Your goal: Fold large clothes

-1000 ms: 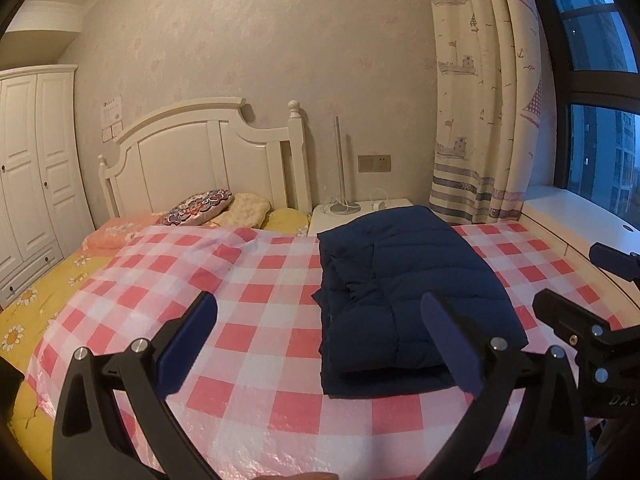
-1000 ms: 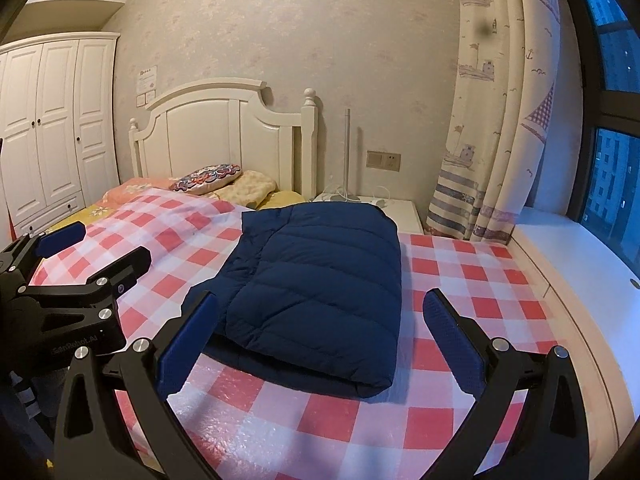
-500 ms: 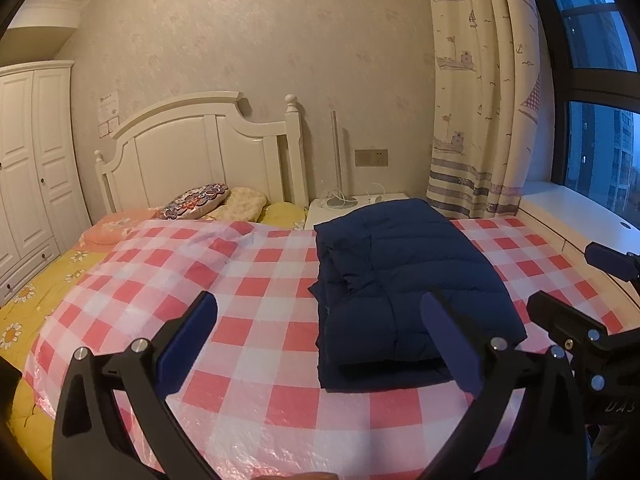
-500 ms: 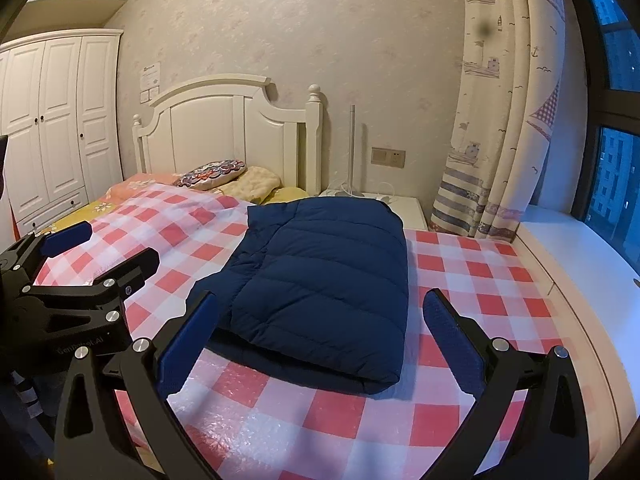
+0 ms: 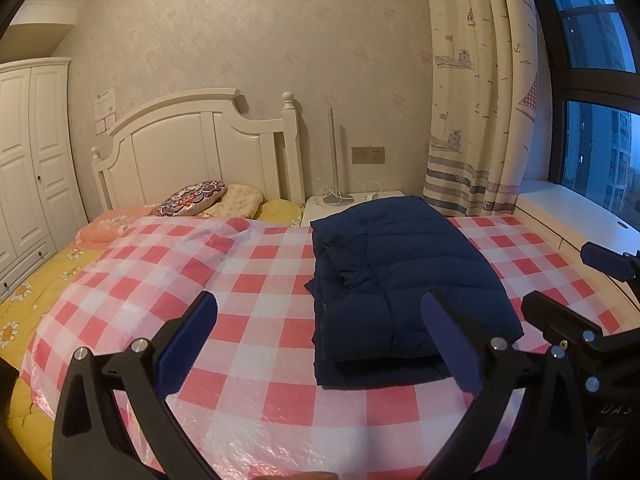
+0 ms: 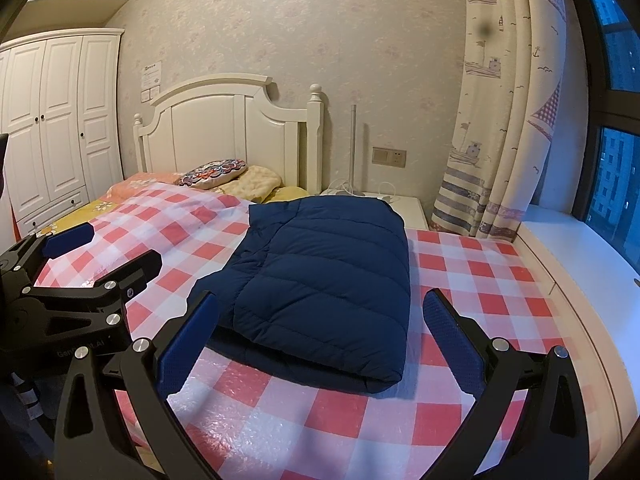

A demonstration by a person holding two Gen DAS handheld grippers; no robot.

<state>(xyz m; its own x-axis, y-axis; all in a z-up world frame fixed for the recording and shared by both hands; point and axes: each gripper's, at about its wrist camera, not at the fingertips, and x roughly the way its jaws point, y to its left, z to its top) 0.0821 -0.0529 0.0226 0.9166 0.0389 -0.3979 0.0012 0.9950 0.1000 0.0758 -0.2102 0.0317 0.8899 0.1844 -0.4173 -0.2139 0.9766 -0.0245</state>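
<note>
Nearest the cameras, the left tool (image 5: 318, 338) and the right tool (image 6: 320, 336) both hang above the foot of the bed with their jaws spread wide and nothing between them; the blue pads (image 5: 188, 344) have a fine dimpled texture, set on black angular arms with silver screws. Neither touches anything, which suggests the fold is finished or a pause between steps, though that is a judgement. Under them lies a red-and-white checked sheet (image 5: 256, 320), glossy and crinkled like thin plastic, probably spread to give a clean, smooth folding surface over the bedding. On it, toward the window side, rests the navy down jacket (image 6: 320, 272), already folded into a plump rectangle: quilted in horizontal channels, soft and puffy, with a rounded fold at the near edge and a lower layer showing beneath it. On its left side the stacked edges are uneven and slightly rumpled (image 5: 340, 268); such padding will likely spring back unless pressed flat. Beyond the sheet, yellow flowered bedding (image 5: 24, 300) shows at the edge, then an embroidered cushion (image 5: 192, 198) and pillows lean by the white panelled headboard (image 5: 192, 152). Farther still stand a white nightstand (image 6: 412, 208) with cables, a sailboat-printed curtain (image 5: 480, 100) and a white wardrobe (image 6: 52, 120).
</note>
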